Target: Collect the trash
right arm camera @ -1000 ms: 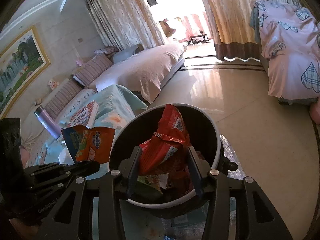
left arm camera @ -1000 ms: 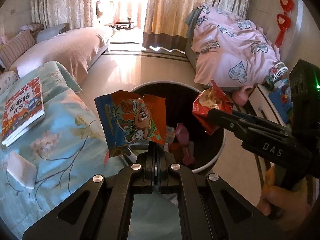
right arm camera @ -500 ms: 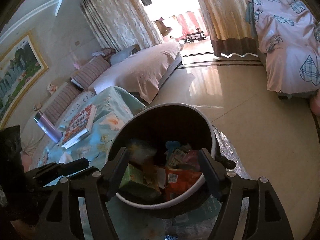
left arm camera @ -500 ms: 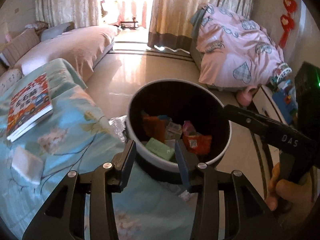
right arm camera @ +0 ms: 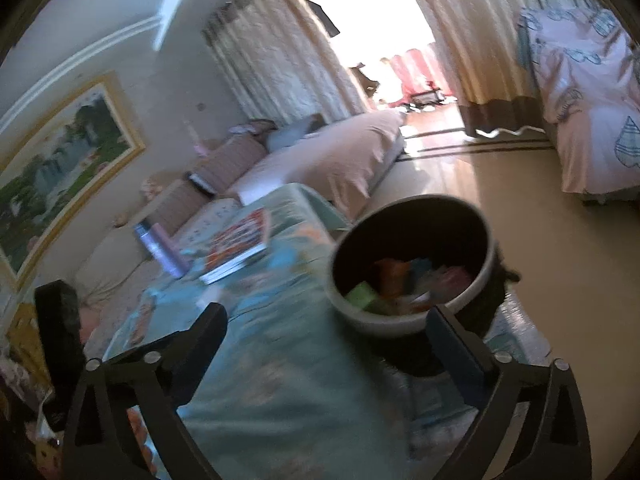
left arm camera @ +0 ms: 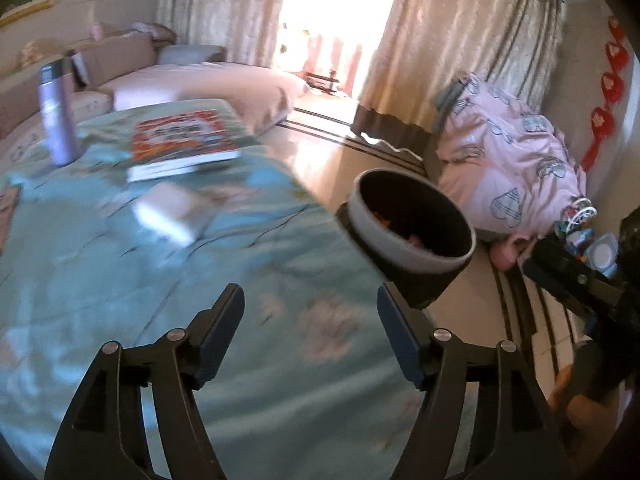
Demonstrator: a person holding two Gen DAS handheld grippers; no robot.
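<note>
While both views are smeared by motion blur, the main items can be made out. Far to the left of the left gripper [left arm camera: 310,304], a lilac bottle [left arm camera: 58,114] stands upright on the blue floral cover [left arm camera: 120,280]. Ahead and left of the gripper lies a red-covered book [left arm camera: 182,142], and nearer to it a white pad [left arm camera: 170,216]; whether pad and book touch cannot be told. The left gripper's jaws have just been opening and now stand well apart with nothing between them, over bare cover. Ahead and to its right stands the trash bin [left arm camera: 404,248], dark inside with a pale rim, close against the edge of the cover; a few coloured scraps show within. Further right, a pink quilt [left arm camera: 516,160] with heart prints lies beyond the bin.

From the right wrist view, the right gripper [right arm camera: 326,316] has likewise just been opening and is spread wide and empty. The bin [right arm camera: 486,256] sits just ahead between its fingertips, towards the right finger [right arm camera: 452,340]. Wrappers [right arm camera: 404,280] in green, orange and pink lie in the bin's bottom. The book [right arm camera: 240,244] and bottle [right arm camera: 162,248] lie ahead to the left.
</note>
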